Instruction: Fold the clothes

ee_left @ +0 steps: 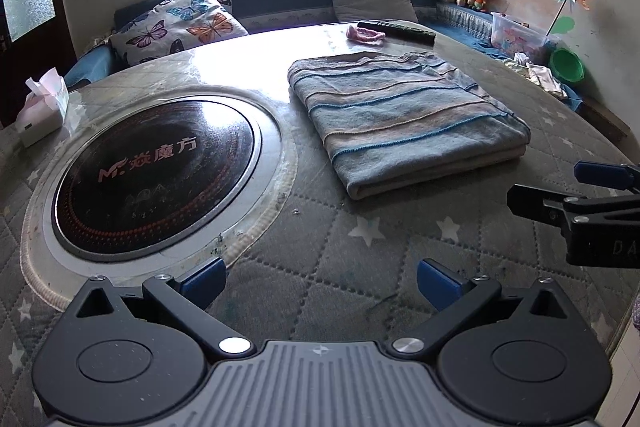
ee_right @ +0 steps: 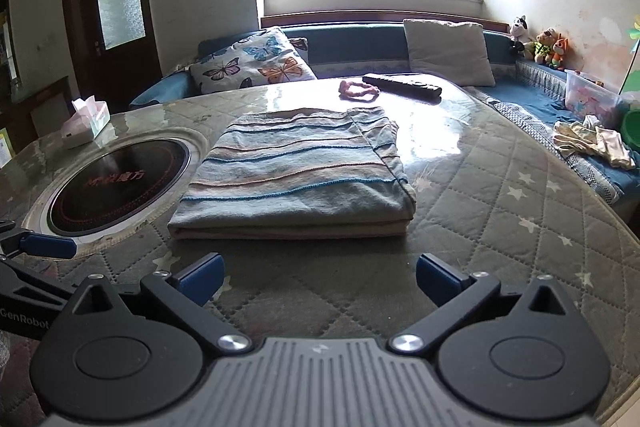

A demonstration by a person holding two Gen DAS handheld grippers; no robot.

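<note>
1. One striped garment (ee_right: 294, 171) lies folded into a flat rectangle on the quilted table cover (ee_right: 500, 211), just beside the round cooktop (ee_right: 120, 183) set into the table; whether its near edge touches the cooktop's pale rim is hard to judge through the fisheye warp.
2. Two grippers are in view. The left gripper (ee_left: 320, 283) hovers over bare cover near the cooktop's rim, its two blue pads spread wide with nothing between them.
3. The right gripper (ee_right: 320, 277) sits just short of the garment's near fold, jaws fully apart and empty, touching no cloth.
4. Each gripper shows at the edge of the other's view: the right one (ee_left: 576, 195) at the right side, the left one (ee_right: 40, 247) at the left.
5. Beyond the garment lie one pink scrunchie (ee_right: 358, 91) and one black remote control (ee_right: 402, 85), close together.
6. One tissue box (ee_right: 86, 123) stands at the table's left edge.
7. Two cushions rest on the bench: a butterfly cushion (ee_right: 252, 61) and a plain grey cushion (ee_right: 448, 51).
8. Three plush toys (ee_right: 538, 43) sit in the corner.
</note>
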